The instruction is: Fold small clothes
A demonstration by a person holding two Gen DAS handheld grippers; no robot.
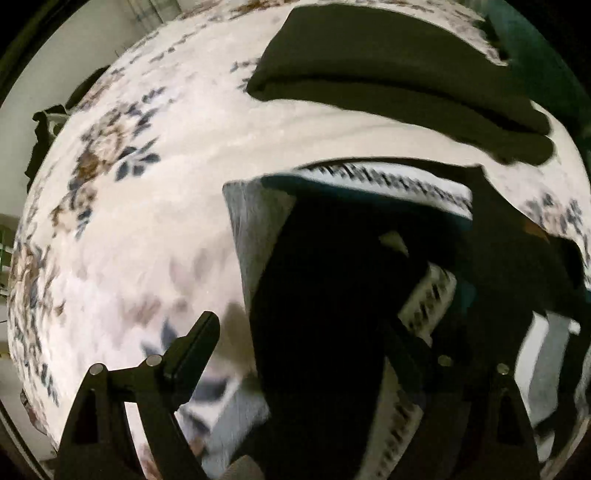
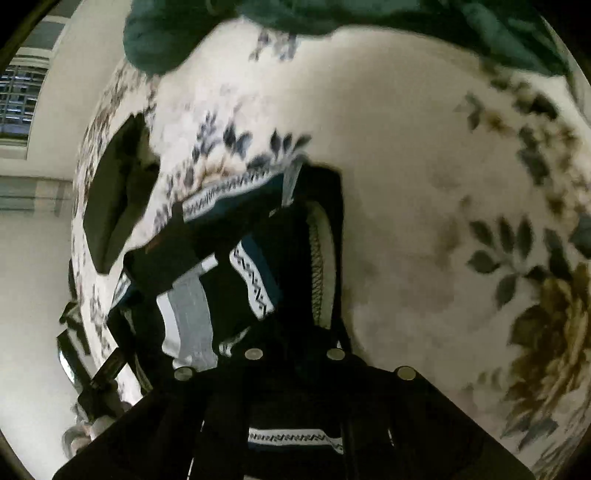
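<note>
Fabric fills most of both views: a dark garment (image 1: 321, 332) with white patterned trim and a grey patch lies bunched on a white floral bedspread (image 1: 147, 229).

From the left wrist, the left gripper (image 1: 303, 343) has its jaws set wide apart. Its left finger (image 1: 192, 350) stands clear over the bedspread, touching nothing I can make out. The right finger (image 1: 410, 354) is lost against the dark cloth, and the garment's black fold sits between the two. With the jaws so wide and one finger free, it looks released rather than clamped, though the blur makes the contact on the right side hard to judge. Beyond the garment, a folded dark olive piece (image 1: 388, 74) rests flat on the bedspread, apart from the bunched one.

From the right wrist, the right gripper (image 2: 295, 332) is buried in the same garment (image 2: 229, 266). Its fingers run close together and the black cloth with its white zigzag trim (image 2: 255, 284) is drawn up against them, so it appears clenched on the garment. A teal cloth (image 2: 332, 18) lies along the far edge of the bedspread (image 2: 424, 184), well away. The olive piece (image 2: 114, 195) shows at the left, near the bedspread's edge.
</note>
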